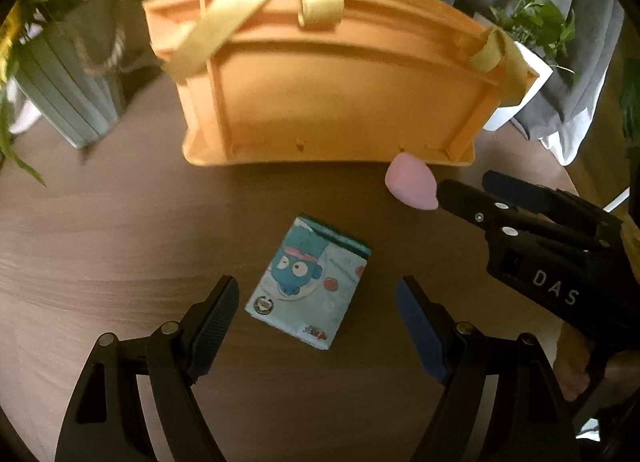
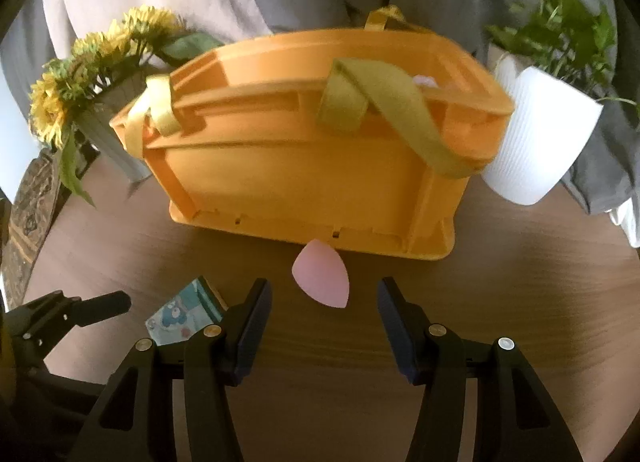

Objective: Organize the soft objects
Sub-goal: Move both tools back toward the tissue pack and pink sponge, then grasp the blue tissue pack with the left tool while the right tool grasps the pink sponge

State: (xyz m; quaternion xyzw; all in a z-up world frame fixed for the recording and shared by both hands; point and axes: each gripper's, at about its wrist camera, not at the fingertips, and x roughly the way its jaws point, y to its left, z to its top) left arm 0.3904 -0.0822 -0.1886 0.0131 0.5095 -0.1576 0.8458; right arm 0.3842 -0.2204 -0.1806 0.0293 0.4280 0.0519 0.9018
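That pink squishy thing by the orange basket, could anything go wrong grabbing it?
Possibly. The pink sponge lies against the orange basket, so the open right gripper might bump the basket's wall. Rounded and soft, it may squirt out. The left gripper, open over the tissue pack, works nearby; they could collide.

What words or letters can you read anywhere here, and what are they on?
"DAS": white letters on the black body of the right gripper.
Tissue pack: small print and round logos beside the blue cartoon face, too blurred to read.
Orange basket: no writing visible.
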